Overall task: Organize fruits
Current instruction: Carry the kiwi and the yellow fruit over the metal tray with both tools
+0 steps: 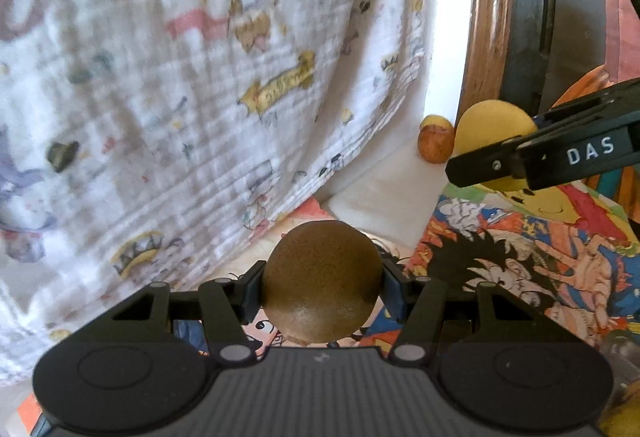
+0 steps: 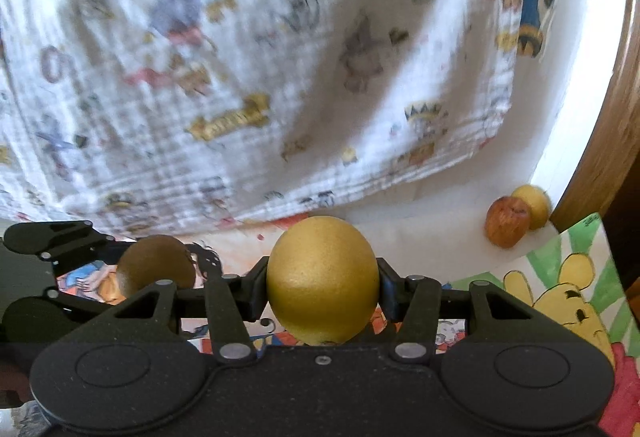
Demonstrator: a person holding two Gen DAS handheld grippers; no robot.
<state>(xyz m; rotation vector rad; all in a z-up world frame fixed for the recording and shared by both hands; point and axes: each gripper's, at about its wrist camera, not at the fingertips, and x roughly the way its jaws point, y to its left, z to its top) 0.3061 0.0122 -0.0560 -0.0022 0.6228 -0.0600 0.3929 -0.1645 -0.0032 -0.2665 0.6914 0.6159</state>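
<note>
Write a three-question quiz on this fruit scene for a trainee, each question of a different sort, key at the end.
1. True or false: the left gripper is shut on a brown kiwi.
2. What does the right gripper hold? A) a red apple B) a yellow lemon C) nothing
3. Fill in: far back by the wooden frame, a reddish fruit sits beside a ______ fruit.

Key
1. True; its fingers press both sides of the kiwi.
2. B, the yellow lemon.
3. Yellow; the two look to be touching.
</note>
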